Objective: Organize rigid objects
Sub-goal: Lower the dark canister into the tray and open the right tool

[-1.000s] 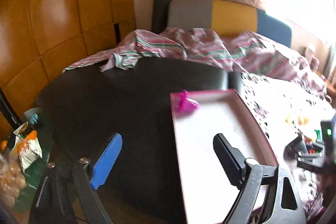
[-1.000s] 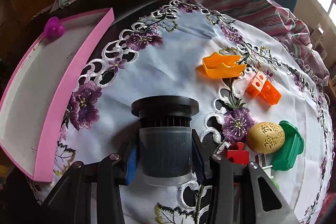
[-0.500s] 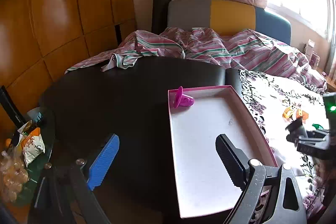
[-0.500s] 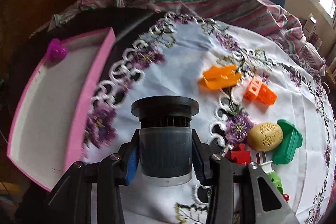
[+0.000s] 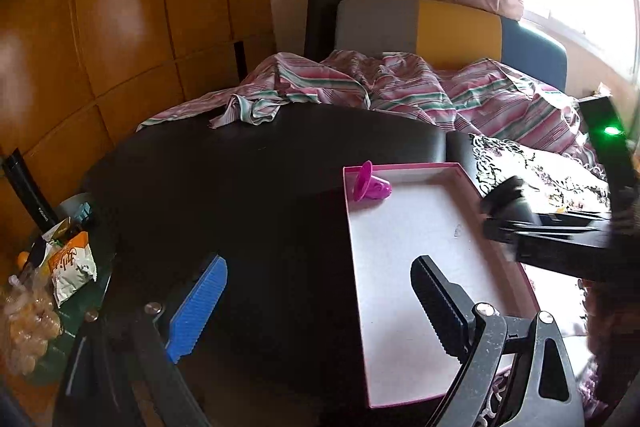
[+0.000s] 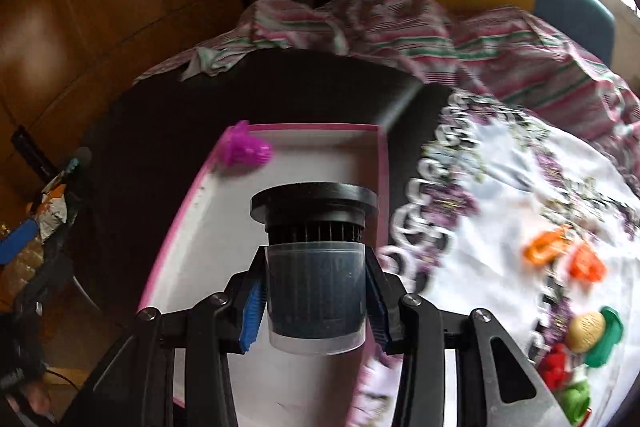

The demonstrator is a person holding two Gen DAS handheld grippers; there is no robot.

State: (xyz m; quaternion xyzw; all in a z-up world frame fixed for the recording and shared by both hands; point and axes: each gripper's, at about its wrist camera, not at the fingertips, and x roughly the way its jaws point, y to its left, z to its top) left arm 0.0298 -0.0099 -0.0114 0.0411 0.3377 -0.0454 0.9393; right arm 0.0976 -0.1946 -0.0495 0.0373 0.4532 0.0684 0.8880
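Observation:
My right gripper (image 6: 314, 301) is shut on a dark cylindrical container with a black ribbed lid (image 6: 316, 255) and holds it over the pink-rimmed white tray (image 6: 308, 135). A purple toy (image 6: 246, 149) lies in the tray's far left corner. In the left wrist view the tray (image 5: 404, 167) lies ahead to the right with the purple toy (image 5: 370, 185) in it, and the right gripper with the container (image 5: 508, 203) reaches over its right rim. My left gripper (image 5: 316, 303) is open and empty above the black table.
The flowered white cloth (image 6: 500, 211) to the right carries orange pieces (image 6: 564, 253), a tan egg (image 6: 586, 327), a green piece (image 6: 608, 337) and red pieces (image 6: 556, 367). A striped blanket (image 5: 400, 91) lies behind the table. Snack bags (image 5: 68, 263) sit at the left.
My right gripper has carried the container left from over the cloth to over the tray. The left gripper has stayed open, nearly in place.

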